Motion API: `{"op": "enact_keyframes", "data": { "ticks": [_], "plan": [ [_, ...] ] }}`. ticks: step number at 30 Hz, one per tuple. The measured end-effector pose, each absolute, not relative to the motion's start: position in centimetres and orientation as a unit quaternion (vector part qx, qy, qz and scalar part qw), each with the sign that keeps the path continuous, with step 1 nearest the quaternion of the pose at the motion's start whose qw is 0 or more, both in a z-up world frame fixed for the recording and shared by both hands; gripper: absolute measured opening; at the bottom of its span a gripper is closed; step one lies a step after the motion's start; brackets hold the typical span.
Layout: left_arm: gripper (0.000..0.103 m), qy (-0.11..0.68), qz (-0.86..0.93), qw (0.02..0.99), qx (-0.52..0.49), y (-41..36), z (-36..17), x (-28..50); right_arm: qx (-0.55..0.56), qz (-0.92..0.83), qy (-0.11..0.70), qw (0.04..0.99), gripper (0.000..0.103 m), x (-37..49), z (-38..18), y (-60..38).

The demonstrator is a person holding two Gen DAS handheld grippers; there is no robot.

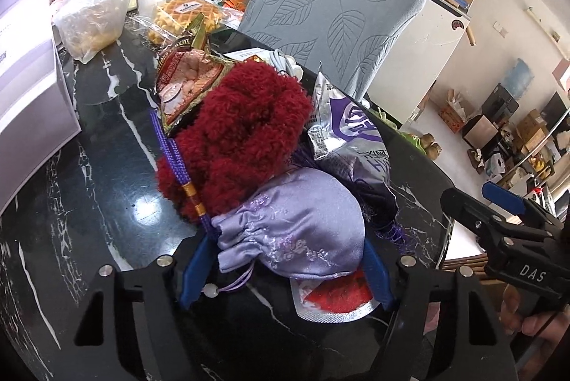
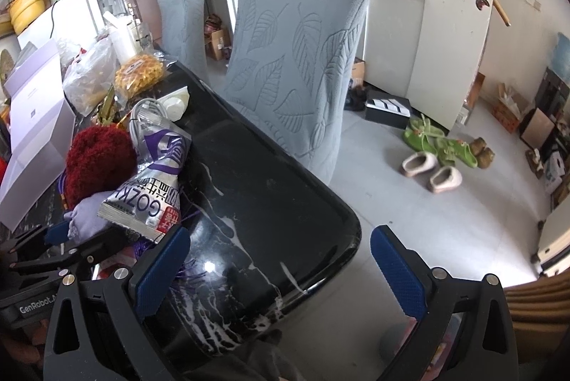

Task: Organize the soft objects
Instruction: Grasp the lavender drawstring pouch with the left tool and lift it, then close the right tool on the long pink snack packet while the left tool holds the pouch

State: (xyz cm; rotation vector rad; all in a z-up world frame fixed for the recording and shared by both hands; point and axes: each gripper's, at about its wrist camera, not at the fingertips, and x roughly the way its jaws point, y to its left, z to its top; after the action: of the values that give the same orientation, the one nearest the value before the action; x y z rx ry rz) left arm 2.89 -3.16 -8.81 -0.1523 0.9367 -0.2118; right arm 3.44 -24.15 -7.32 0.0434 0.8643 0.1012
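In the left wrist view my left gripper (image 1: 285,270) has its blue fingers on either side of a lilac embroidered satin drawstring pouch (image 1: 295,231) and is shut on it. A fluffy dark red knitted item (image 1: 235,139) lies just beyond, with a purple beaded cord (image 1: 171,146) along its left. A silver and purple snack packet (image 1: 349,131) lies to the right. My right gripper (image 2: 281,267) is open and empty over the table's near corner; it also shows in the left wrist view (image 1: 498,210). The red item (image 2: 99,160), the pouch (image 2: 87,213) and the packet (image 2: 153,181) show at the right wrist view's left.
The black marble table (image 2: 270,210) carries a white box (image 1: 28,89), a bag of snacks (image 1: 92,17), packed waffles (image 1: 188,14) and a red foil pack (image 1: 185,78). Two grey leaf-pattern chairs (image 2: 295,60) stand along its far side. Slippers (image 2: 431,171) lie on the floor.
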Motion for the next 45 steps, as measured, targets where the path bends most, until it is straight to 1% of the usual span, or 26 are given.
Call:
{"op": "enact_keyframes", "data": {
  "ticks": [8, 18, 32, 38, 42, 45],
  "plan": [
    [0.073, 0.432, -0.103, 0.892, -0.086, -1.7, -7.0, 1.5, 0.022, 0.058, 0.417, 0.907, 0.103, 3.4, -7.1, -23.7],
    [0.073, 0.379, -0.046, 0.921, -0.082, 2.2, -3.3, -1.6, 0.01, 0.087, 0.412, 0.907, 0.103, 3.6, -6.8, -21.4],
    [0.073, 0.367, 0.019, 0.923, -0.114, 7.4, -2.9, -4.5, -0.016, 0.154, 0.401, 0.903, 0.103, 2.8, -6.1, -16.0],
    [0.073, 0.373, 0.032, 0.919, -0.127, 8.8, -3.7, -5.2, -0.003, 0.162, 0.427, 0.889, 0.103, 2.1, -7.1, -15.0],
    [0.073, 0.379, 0.031, 0.915, -0.134, 9.3, -4.3, -5.6, 0.013, 0.179, 0.452, 0.874, 0.097, 1.4, -8.1, -14.7],
    [0.073, 0.382, 0.03, 0.914, -0.134, 9.4, -4.5, -5.7, 0.002, 0.178, 0.449, 0.876, 0.097, 1.2, -8.3, -13.9]
  ]
}}
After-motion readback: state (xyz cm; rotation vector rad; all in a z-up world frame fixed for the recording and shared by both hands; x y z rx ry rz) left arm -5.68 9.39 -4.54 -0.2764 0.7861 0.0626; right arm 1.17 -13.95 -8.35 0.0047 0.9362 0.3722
